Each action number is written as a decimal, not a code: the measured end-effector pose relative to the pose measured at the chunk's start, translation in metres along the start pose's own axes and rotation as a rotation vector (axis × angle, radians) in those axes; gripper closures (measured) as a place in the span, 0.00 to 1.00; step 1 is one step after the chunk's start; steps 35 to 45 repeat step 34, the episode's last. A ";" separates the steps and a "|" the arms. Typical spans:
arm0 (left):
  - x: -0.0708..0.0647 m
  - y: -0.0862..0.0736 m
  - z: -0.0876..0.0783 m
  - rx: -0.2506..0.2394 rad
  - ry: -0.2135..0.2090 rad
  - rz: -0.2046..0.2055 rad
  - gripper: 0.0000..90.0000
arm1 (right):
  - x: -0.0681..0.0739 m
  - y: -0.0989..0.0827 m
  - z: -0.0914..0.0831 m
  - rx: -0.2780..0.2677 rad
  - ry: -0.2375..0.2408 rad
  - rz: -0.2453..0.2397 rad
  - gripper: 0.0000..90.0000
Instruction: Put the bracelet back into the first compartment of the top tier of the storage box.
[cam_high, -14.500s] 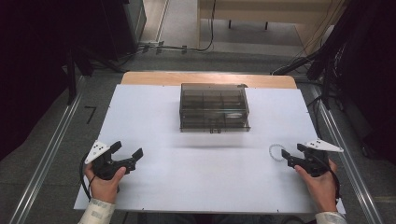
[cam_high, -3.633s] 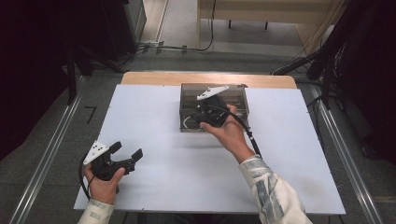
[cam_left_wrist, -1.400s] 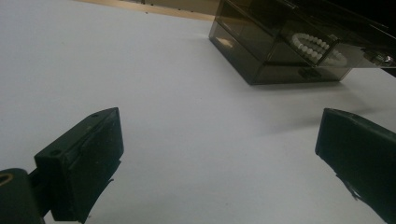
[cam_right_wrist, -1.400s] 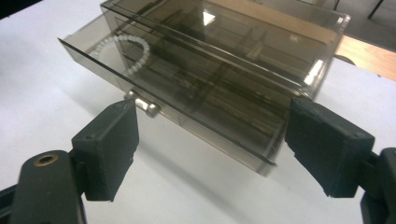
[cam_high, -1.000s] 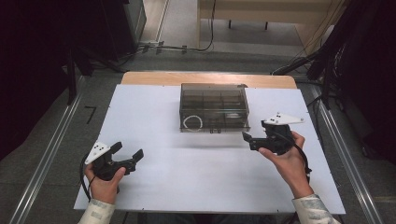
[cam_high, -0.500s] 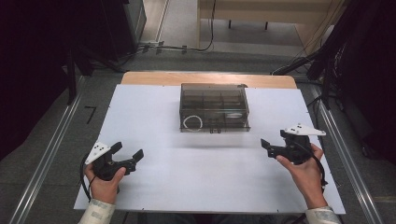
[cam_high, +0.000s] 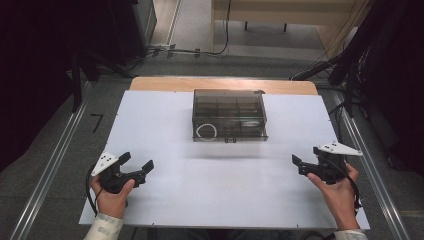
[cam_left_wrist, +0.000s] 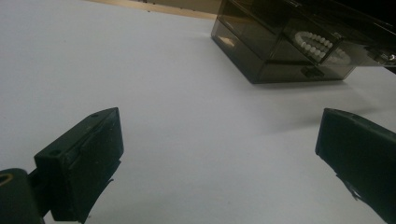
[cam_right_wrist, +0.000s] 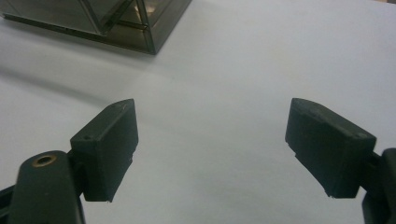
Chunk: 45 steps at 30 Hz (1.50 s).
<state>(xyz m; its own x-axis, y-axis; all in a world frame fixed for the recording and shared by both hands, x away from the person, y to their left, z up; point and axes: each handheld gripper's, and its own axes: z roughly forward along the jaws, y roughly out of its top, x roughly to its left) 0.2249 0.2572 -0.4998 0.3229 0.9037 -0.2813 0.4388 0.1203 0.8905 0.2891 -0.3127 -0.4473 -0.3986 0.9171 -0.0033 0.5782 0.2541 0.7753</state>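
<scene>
A smoky transparent box (cam_high: 229, 115) with several compartments stands at the middle back of the white table (cam_high: 160, 125). A white bead bracelet (cam_high: 205, 131) lies in its front left compartment. My left gripper (cam_high: 137, 161) rests at the front left, open and holding nothing. My right gripper (cam_high: 306, 157) is at the front right, also open with nothing in it. In the left gripper view, the box (cam_left_wrist: 261, 51) and the bracelet (cam_left_wrist: 320, 44) lie beyond the spread jaws of that gripper (cam_left_wrist: 219, 140). The right gripper view has a box corner (cam_right_wrist: 116, 23) above that gripper (cam_right_wrist: 210, 135).
A wooden strip (cam_high: 150, 83) runs along the table's far edge. Metal rails (cam_high: 50, 165) flank the table on the floor. Dark equipment and cables (cam_high: 350, 55) stand to both sides and behind.
The bracelet, earlier on the table by my right gripper, now lies in the box. My right gripper has drawn back from the box to the front right. The left has not moved.
</scene>
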 end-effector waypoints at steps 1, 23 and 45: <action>0.000 0.000 0.000 0.000 0.000 0.000 0.02 | -0.001 -0.001 -0.001 0.003 -0.007 0.005 0.17; 0.000 0.000 -0.001 0.000 0.001 0.000 0.02 | -0.020 -0.017 -0.011 0.000 -0.059 0.047 0.17; 0.000 0.000 0.000 0.000 0.002 -0.001 0.02 | -0.031 -0.026 -0.019 -0.001 -0.082 0.077 0.17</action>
